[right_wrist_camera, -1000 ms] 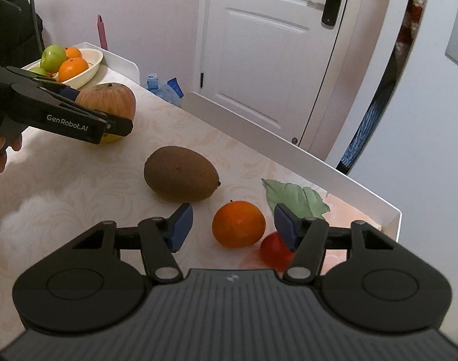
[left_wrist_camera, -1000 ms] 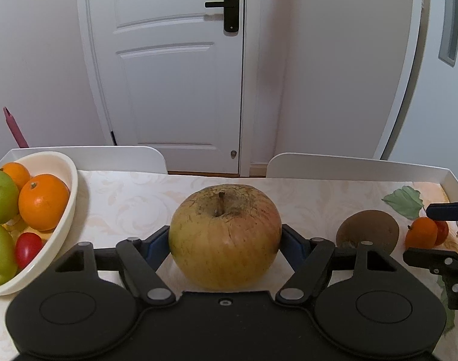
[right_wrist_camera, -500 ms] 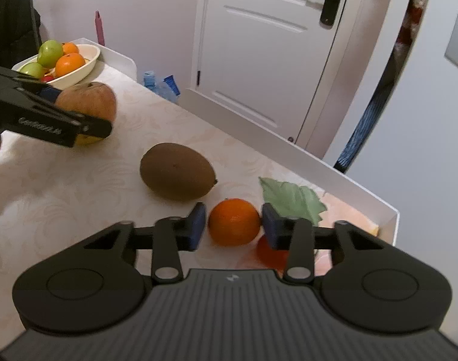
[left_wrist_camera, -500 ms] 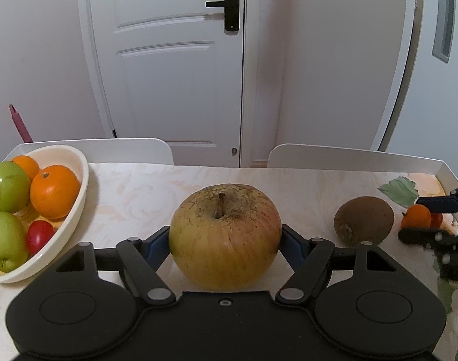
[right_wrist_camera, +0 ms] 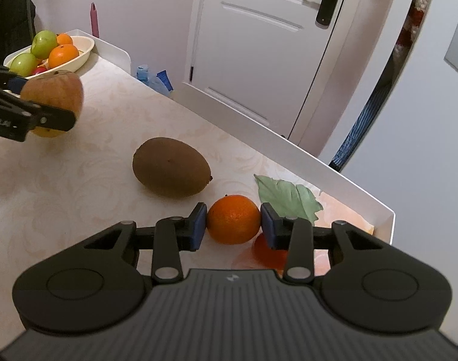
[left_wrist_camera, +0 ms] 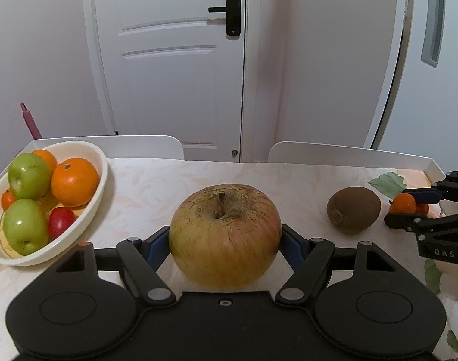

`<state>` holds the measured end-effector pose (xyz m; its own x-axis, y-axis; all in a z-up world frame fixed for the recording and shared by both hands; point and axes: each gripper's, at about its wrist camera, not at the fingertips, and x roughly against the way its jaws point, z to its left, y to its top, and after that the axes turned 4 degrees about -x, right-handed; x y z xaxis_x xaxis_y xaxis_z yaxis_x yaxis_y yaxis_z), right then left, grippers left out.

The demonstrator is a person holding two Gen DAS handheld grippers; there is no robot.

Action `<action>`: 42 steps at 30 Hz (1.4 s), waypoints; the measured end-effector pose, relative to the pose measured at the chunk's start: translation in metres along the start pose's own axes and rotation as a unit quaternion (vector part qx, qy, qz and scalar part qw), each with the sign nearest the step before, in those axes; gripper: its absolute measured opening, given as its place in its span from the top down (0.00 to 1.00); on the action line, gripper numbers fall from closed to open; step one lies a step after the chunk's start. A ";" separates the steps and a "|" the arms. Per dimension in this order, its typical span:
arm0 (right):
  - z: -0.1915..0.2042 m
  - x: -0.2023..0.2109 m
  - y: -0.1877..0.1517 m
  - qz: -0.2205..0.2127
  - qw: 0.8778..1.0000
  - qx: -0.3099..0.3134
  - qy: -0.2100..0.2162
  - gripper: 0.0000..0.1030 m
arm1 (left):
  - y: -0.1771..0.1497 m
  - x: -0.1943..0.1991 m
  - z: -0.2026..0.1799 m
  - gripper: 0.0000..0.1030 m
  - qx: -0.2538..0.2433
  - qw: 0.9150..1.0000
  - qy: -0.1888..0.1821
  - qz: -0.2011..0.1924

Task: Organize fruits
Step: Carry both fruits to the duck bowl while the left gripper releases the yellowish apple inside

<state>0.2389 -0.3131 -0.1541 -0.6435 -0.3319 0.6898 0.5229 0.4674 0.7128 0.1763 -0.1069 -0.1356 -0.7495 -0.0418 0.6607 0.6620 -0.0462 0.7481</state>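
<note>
Since a second ago: our right gripper (right_wrist_camera: 233, 221) is closing in from wide apart, and the blue pads are now touching both sides of the small orange (right_wrist_camera: 233, 219); the bowl (left_wrist_camera: 99, 177) is sliding closer in the left wrist view as we are carrying the apple toward it.

Apple: we are holding the big russet apple (left_wrist_camera: 225, 234) in the left gripper (left_wrist_camera: 225, 240), fingers spread wide around its widest part, pads pressing its flanks. From the right wrist view it is hanging clear of the tablecloth (right_wrist_camera: 78, 195), near the bowl.

Handling, apple: we are judging it heavy and firm, with rough skin that grips well; the grip at the middle looks right.

Handling, orange: light, round, slightly giving; it is likely to roll or squirt out unless the pads stay at its middle.

Orange's place: it is sitting on the cloth between the kiwi (right_wrist_camera: 171, 167) and a green leaf (right_wrist_camera: 289, 200), with a red fruit (right_wrist_camera: 266, 251) just behind the gripper.

Only the left view: the bowl's contents, green apples, oranges and a red fruit, are showing plainly.

Only the right view: the pad contact on the orange, and the gap under the apple.
</note>
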 end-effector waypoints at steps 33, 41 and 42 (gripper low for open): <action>0.147 0.079 0.113 -0.063 0.992 -0.057 0.092 0.49 | -0.003 0.122 0.118 0.24 0.049 0.997 0.038 -0.047; 0.193 0.069 0.137 -0.063 0.991 -0.076 0.091 0.49 | 0.000 0.122 0.168 0.24 0.033 0.998 0.035 -0.047; 0.198 0.067 0.139 -0.062 0.991 -0.078 0.090 0.49 | 0.000 0.120 0.175 0.24 0.032 0.998 0.034 -0.046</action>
<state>0.1578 -0.1079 -0.0335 -0.6053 -0.5271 0.5964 0.5348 0.2857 0.7952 0.0862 0.0622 -0.0456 -0.8041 -0.1075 0.5848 0.5871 0.0112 0.8094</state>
